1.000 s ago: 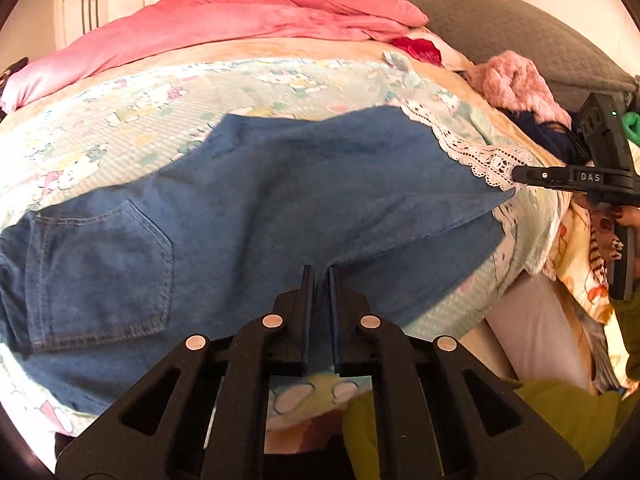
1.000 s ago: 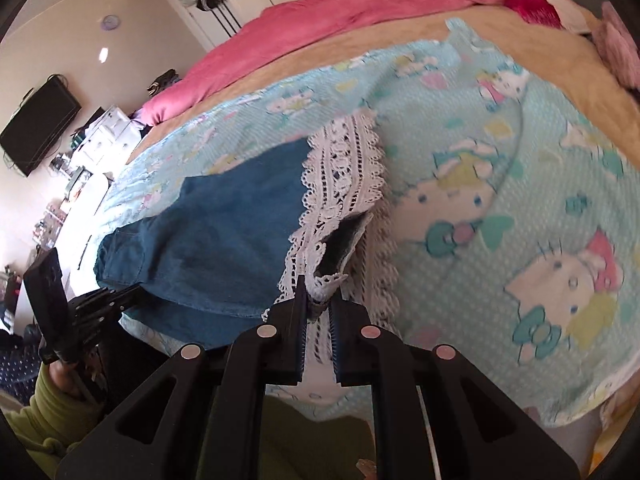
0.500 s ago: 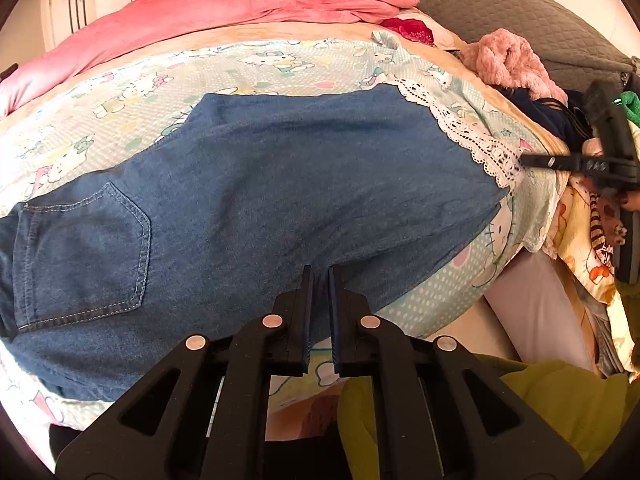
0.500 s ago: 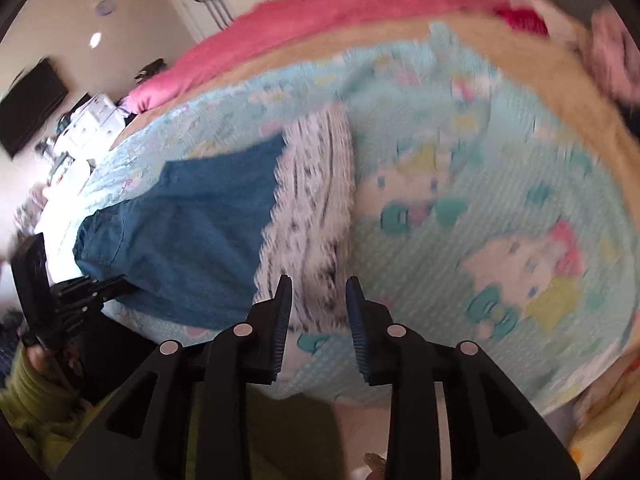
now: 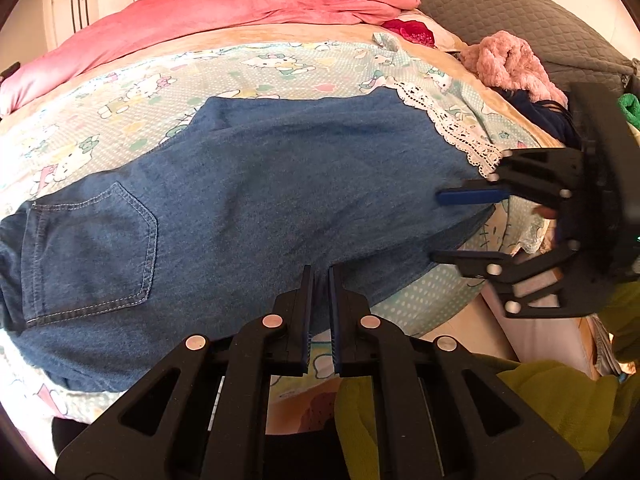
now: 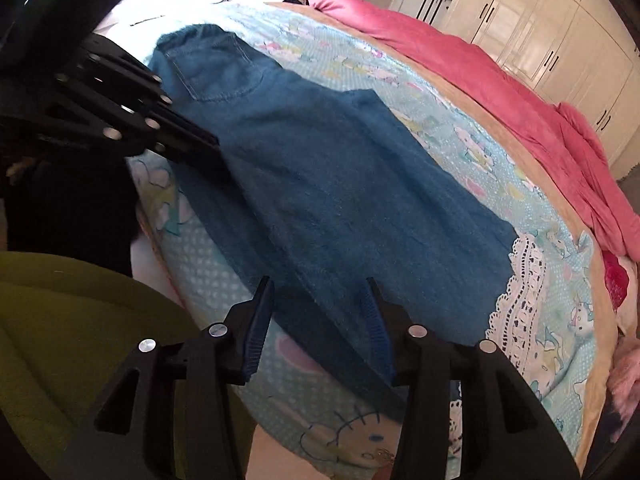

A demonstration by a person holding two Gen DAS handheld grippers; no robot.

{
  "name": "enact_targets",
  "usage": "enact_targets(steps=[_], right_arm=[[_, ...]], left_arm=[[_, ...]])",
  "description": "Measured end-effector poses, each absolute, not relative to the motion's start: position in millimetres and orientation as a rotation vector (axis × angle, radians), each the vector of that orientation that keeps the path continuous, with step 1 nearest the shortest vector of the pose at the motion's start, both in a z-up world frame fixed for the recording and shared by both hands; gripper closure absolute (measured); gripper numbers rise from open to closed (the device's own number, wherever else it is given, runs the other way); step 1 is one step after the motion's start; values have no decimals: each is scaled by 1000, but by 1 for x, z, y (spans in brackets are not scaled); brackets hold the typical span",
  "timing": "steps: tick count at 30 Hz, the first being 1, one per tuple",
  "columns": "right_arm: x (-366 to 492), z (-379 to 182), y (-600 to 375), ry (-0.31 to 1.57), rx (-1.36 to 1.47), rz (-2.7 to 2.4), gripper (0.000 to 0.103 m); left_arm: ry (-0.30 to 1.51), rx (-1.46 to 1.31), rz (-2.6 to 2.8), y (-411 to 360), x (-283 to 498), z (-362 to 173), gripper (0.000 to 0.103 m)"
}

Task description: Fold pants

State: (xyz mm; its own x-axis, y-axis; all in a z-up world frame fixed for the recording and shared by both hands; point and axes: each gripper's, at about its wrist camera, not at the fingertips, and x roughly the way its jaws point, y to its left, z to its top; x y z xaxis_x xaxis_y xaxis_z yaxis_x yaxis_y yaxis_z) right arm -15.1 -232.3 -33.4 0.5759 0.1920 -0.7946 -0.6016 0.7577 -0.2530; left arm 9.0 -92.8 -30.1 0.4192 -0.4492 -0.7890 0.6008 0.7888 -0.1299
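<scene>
Closest to me, the left gripper (image 5: 320, 280) sits pinched shut on the near edge of the pants (image 5: 248, 200), about midway along the leg, where the denim hangs at the side of the bed. The pants lie flat across the cartoon-print sheet (image 5: 160, 92), back pocket (image 5: 88, 252) off to the left, lace-trimmed hem (image 5: 452, 124) to the right.

The right gripper (image 6: 320, 320) hangs just over the hem end with its jaws parted and nothing clamped between them; denim lies under the gap, but the pads are not pressing on it. From the left wrist view one blue pad (image 5: 472, 196) hovers over the cloth and the other finger sits off the near edge.

The risk I see is at that hem. If the jaws close where they are, they may catch only the top layer, or grab the sheet along with the denim, and then the fold drags the bedding up with it. The lace is flimsy and could snag on a ribbed pad.

The left pinch looks shallow, right at the edge; a pull from the other end could slide the cloth out.

Farther back, the pink duvet (image 5: 260, 8) and the fluffy pink garment (image 5: 508, 64) lie well apart from the pants and should not interfere.
</scene>
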Motion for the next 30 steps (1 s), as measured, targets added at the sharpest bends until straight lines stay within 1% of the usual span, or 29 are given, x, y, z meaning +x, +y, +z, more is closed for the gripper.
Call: enact_targets(steps=[1,4,7,12,17,19,20,22,23,24,25,27,28,29,30], right_arm=[[-11,-35,-235,858,-524,496,93],[-8,-29,-248,885,-449,544,98],[-14,-24,-257,893,-404,587,98],[-19,-36,-257,933,-415,594,98],[-22,-21,-265,937,-346,636,88],[-22,-8,-276,909,-302,637,75],[-20,-2,-280,894,-276,631,72],[-15,10,-293,857,-216,593,58],[-11,14,-299,846,-189,571,56],[-7,17,-305,838,-165,545,51],[-2,19,-313,831,-142,513,49],[7,19,-324,835,-104,457,49],[10,18,-329,840,-96,439,49],[14,16,-333,852,-80,419,49],[18,12,-337,867,-56,406,49]], left_arm=[[927,181,-665,-92,9,-30,101],[935,174,-677,-91,8,-30,101],[946,179,-695,-91,4,-32,101],[990,179,-708,-92,3,-42,100],[996,171,-711,-88,2,-43,99],[992,168,-714,-87,2,-40,99],[990,165,-715,-86,2,-39,98],[983,156,-716,-83,2,-35,95],[976,151,-713,-81,1,-32,89],[965,143,-707,-78,1,-28,80],[952,138,-698,-74,1,-23,76],[922,119,-660,-65,2,-14,57],[910,109,-638,-60,3,-11,52],[899,97,-606,-54,4,-9,42],[892,87,-565,-46,8,-7,39]])
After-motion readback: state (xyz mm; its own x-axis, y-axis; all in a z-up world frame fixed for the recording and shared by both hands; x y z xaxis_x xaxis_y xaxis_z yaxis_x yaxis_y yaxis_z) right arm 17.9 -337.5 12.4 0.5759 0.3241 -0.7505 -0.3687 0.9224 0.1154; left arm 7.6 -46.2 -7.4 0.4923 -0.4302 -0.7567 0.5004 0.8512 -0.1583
